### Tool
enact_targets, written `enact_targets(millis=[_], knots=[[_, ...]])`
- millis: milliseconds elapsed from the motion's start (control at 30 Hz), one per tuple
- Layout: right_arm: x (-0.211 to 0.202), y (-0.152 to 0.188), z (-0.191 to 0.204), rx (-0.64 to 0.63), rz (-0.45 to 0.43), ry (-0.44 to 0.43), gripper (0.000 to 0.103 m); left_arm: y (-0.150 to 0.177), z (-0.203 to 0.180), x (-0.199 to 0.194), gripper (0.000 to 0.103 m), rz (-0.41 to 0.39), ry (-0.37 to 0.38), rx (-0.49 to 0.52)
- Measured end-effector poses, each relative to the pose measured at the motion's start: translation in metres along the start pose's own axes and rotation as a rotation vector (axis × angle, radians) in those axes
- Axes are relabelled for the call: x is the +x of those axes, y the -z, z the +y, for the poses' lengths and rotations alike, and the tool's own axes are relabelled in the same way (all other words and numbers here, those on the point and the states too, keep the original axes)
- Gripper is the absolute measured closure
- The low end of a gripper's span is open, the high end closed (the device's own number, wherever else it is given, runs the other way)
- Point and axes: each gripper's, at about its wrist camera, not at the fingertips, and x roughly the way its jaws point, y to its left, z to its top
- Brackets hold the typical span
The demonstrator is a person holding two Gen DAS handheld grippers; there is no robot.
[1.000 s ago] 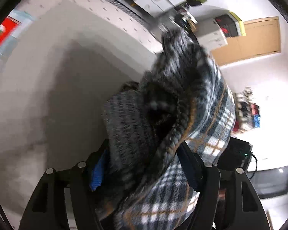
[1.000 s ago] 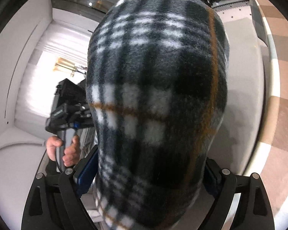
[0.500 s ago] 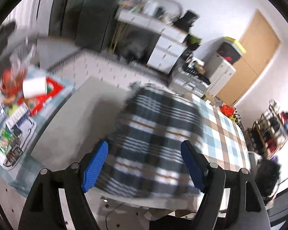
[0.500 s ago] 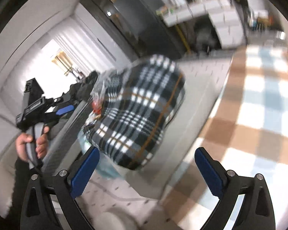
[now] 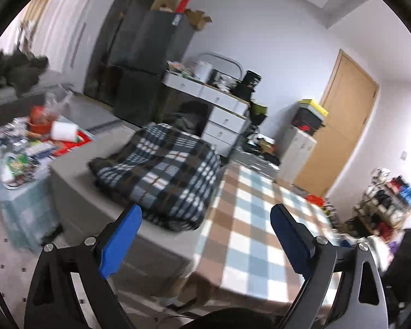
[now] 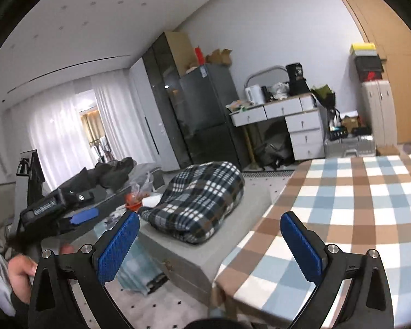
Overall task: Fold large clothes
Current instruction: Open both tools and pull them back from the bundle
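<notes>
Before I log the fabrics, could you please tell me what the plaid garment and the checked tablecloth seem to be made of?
The plaid garment looks like soft fleece: thick, fuzzy, matte, with rounded folds. The checked tablecloth looks like thin, smooth woven cloth, possibly cotton; it lies flat and drapes over the edge.

White lettering runs along the black body of the left handheld gripper [image 6: 45, 207], but blur leaves it unreadable. A pale sticker on the dark grey refrigerator [image 6: 202, 72] perhaps carries print, equally illegible.
</notes>
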Motion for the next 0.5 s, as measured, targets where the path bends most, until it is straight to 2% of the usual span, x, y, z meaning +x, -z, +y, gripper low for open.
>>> enact_targets(millis=[100, 167, 233, 300, 500], knots=[[-0.008, 0.01, 0.022, -0.071, 0.015, 0.016, 0.0, 0.007, -0.008, -0.013, 0.01, -0.033, -0.106, 0.106], [-0.009, 0.016, 0.04, -0.131, 0.028, 0.059, 0.0, 0.009, -0.009, -0.014, 0.01, -0.019, -0.164, 0.152], [-0.015, 0.019, 0.049, -0.131, 0.035, 0.032, 0.0, 0.015, -0.008, -0.021, 0.01, -0.017, -0.186, 0.178], [-0.017, 0.022, 0.052, -0.108, 0.031, -0.003, 0.0, 0.017, -0.01, -0.03, 0.01, -0.052, -0.203, 0.21], [-0.024, 0.024, 0.059, -0.119, -0.005, -0.001, 0.0, 0.022, -0.01, -0.049, 0.01, -0.097, -0.241, 0.244]])
